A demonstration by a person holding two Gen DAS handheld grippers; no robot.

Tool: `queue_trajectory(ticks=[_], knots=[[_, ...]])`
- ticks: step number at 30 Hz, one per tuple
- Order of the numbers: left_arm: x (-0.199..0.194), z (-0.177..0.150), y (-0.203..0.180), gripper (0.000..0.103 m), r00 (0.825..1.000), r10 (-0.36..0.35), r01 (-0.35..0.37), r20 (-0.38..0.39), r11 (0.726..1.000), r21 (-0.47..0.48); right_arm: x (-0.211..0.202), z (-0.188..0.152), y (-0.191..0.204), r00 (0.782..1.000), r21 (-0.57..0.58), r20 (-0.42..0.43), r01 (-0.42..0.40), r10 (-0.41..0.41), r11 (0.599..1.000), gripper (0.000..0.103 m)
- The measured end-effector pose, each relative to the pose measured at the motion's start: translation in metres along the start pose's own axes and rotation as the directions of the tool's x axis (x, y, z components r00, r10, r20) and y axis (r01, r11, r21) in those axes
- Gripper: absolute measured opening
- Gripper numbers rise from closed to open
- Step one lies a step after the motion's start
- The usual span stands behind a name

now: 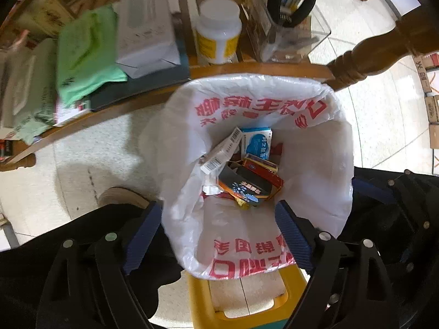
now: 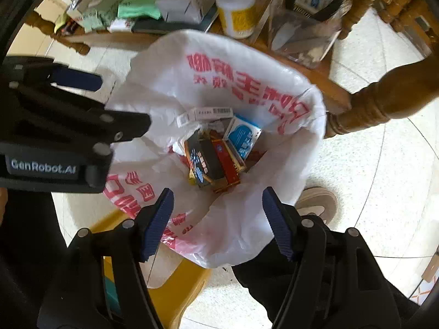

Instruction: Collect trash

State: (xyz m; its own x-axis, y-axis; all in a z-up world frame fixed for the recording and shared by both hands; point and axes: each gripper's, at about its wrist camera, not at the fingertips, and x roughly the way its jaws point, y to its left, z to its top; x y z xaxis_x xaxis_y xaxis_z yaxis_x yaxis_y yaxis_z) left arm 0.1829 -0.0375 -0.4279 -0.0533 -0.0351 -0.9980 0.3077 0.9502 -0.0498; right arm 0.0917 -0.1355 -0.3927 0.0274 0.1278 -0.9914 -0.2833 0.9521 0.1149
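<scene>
Both the left tool [image 1: 219, 230] and right tool [image 2: 216, 222] hang open and empty over the trash bag [image 1: 315, 170], so the drop looks done; next, fetch more rubbish from the table [image 1: 170, 90].

Left gripper [image 1: 219, 235] points straight down, jaws wide apart, nothing between them. Right gripper [image 2: 218, 220] points down too, jaws apart and empty, beside the left.

"GenRobot.AI" on left gripper [image 2: 74, 82] body, red characters on bag [image 2: 219, 82] unreadable
</scene>
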Motion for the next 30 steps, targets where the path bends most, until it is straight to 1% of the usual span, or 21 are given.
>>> queue_trajectory(ticks=[1,4,8,9,11,12,13,15,16,19,20,21,22,23,24,25,26,27,28,29,30], knots=[[-0.005,-0.003,0.001,0.083,1.0,0.004,-0.004,0.014,1.0,-0.004,-0.006,-0.001,0.0,1.0,0.005,0.017,0.012,-0.012,1.0,0.067],[-0.026,-0.013,0.005,0.083,0.998,0.002,0.0,0.065,0.999,-0.033,-0.028,-0.006,0.001,0.996,0.025,0.079,0.049,-0.051,0.999,0.078],[-0.061,-0.03,0.012,0.084,0.987,0.011,0.004,0.158,0.996,-0.091,-0.068,-0.017,0.005,0.982,0.071,0.184,0.034,-0.047,0.997,0.081],[-0.069,-0.034,0.013,0.084,0.984,0.015,0.003,0.18,0.995,-0.1,-0.08,-0.02,0.007,0.975,0.081,0.217,0.028,-0.045,0.996,0.083],[-0.089,-0.043,0.016,0.084,0.973,0.03,-0.004,0.229,0.993,-0.115,-0.102,-0.027,0.011,0.959,0.096,0.279,0.023,-0.049,0.995,0.092],[-0.099,-0.048,0.017,0.084,0.966,0.036,-0.005,0.256,0.993,-0.121,-0.114,-0.03,0.014,0.948,0.103,0.312,0.03,-0.06,0.994,0.093],[-0.11,-0.053,0.017,0.084,0.958,0.041,-0.006,0.283,0.992,-0.126,-0.125,-0.033,0.016,0.937,0.106,0.342,0.034,-0.068,0.994,0.093],[-0.133,-0.063,0.018,0.085,0.937,0.053,-0.005,0.345,0.99,-0.139,-0.153,-0.04,0.021,0.908,0.117,0.41,0.04,-0.085,0.992,0.094],[-0.143,-0.067,0.019,0.086,0.926,0.059,-0.005,0.372,0.989,-0.145,-0.163,-0.042,0.022,0.898,0.123,0.43,0.041,-0.091,0.992,0.096],[-0.182,-0.085,0.02,0.09,0.873,0.082,0.002,0.481,0.985,-0.173,-0.201,-0.05,0.026,0.845,0.145,0.522,0.043,-0.114,0.988,0.096],[-0.192,-0.089,0.019,0.091,0.858,0.089,0.004,0.505,0.984,-0.18,-0.217,-0.054,0.029,0.822,0.156,0.553,0.064,-0.14,0.986,0.096],[-0.205,-0.093,0.019,0.091,0.838,0.102,0.002,0.536,0.982,-0.19,-0.23,-0.055,0.033,0.805,0.171,0.568,0.09,-0.173,0.981,0.096],[-0.213,-0.096,0.019,0.092,0.825,0.11,-0.001,0.554,0.981,-0.194,-0.245,-0.057,0.037,0.783,0.18,0.59,0.111,-0.197,0.977,0.096],[-0.226,-0.1,0.018,0.092,0.803,0.125,-0.007,0.583,0.98,-0.2,-0.257,-0.059,0.04,0.766,0.17,0.614,0.107,-0.19,0.98,0.096],[-0.24,-0.103,0.016,0.092,0.78,0.139,-0.013,0.611,0.979,-0.206,-0.271,-0.062,0.045,0.739,0.162,0.649,0.1,-0.182,0.982,0.096],[-0.25,-0.106,0.014,0.093,0.763,0.145,-0.015,0.63,0.978,-0.208,-0.282,-0.066,0.048,0.715,0.164,0.672,0.107,-0.191,0.981,0.096],[-0.265,-0.111,0.012,0.095,0.735,0.154,-0.017,0.661,0.978,-0.209,-0.295,-0.069,0.053,0.682,0.169,0.7,0.127,-0.21,0.977,0.096],[-0.279,-0.115,0.01,0.095,0.705,0.164,-0.021,0.69,0.977,-0.21,-0.309,-0.073,0.06,0.643,0.178,0.728,0.161,-0.24,0.971,0.096],[-0.288,-0.118,0.008,0.095,0.687,0.168,-0.023,0.707,0.977,-0.21,-0.317,-0.075,0.064,0.621,0.181,0.743,0.174,-0.25,0.968,0.096],[-0.304,-0.124,0.005,0.095,0.65,0.18,-0.031,0.738,0.977,-0.211,-0.328,-0.079,0.07,0.585,0.179,0.771,0.183,-0.253,0.967,0.096],[-0.316,-0.13,0.001,0.095,0.615,0.193,-0.042,0.765,0.976,-0.212,-0.336,-0.081,0.074,0.562,0.178,0.789,0.18,-0.25,0.967,0.096]])
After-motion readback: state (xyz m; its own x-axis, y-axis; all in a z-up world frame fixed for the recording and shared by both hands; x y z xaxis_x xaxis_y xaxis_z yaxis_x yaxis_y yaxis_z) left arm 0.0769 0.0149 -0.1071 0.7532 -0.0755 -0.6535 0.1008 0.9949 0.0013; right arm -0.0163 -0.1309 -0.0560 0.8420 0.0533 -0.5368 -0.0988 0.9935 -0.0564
